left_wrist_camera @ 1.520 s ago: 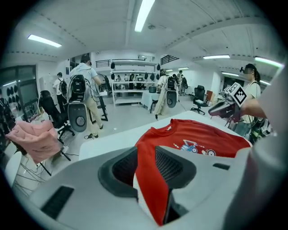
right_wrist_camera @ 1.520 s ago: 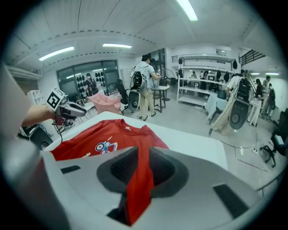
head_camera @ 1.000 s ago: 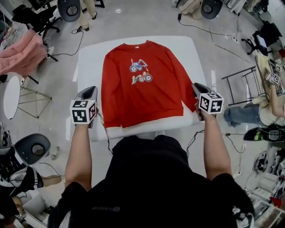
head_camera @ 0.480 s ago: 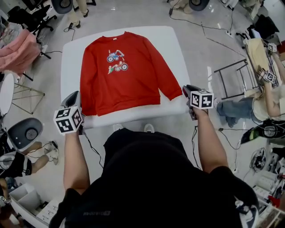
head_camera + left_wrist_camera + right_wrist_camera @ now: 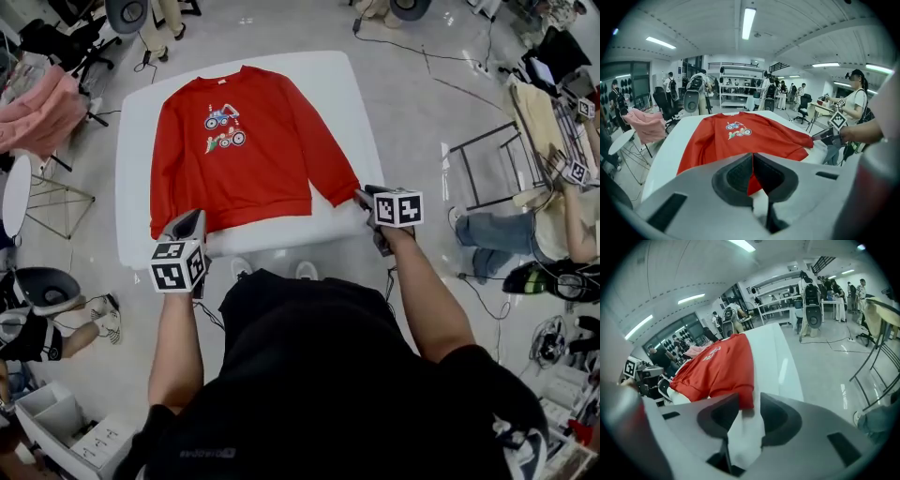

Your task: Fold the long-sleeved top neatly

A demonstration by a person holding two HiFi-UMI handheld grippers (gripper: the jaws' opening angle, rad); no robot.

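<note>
Though pressed together on nothing, lets only a red sliver show past left gripper (image 5: 752, 161) jaws. Ahead of both tools, flat on white table (image 5: 347, 94): red long-sleeved top (image 5: 239, 159). Just been opening on right gripper (image 5: 749, 404): jaws spread, sleeve cuff (image 5: 745, 397) between tips, unpinched, partly hidden behind one jaw. Other cuff hard to make out beside left tool.
</note>
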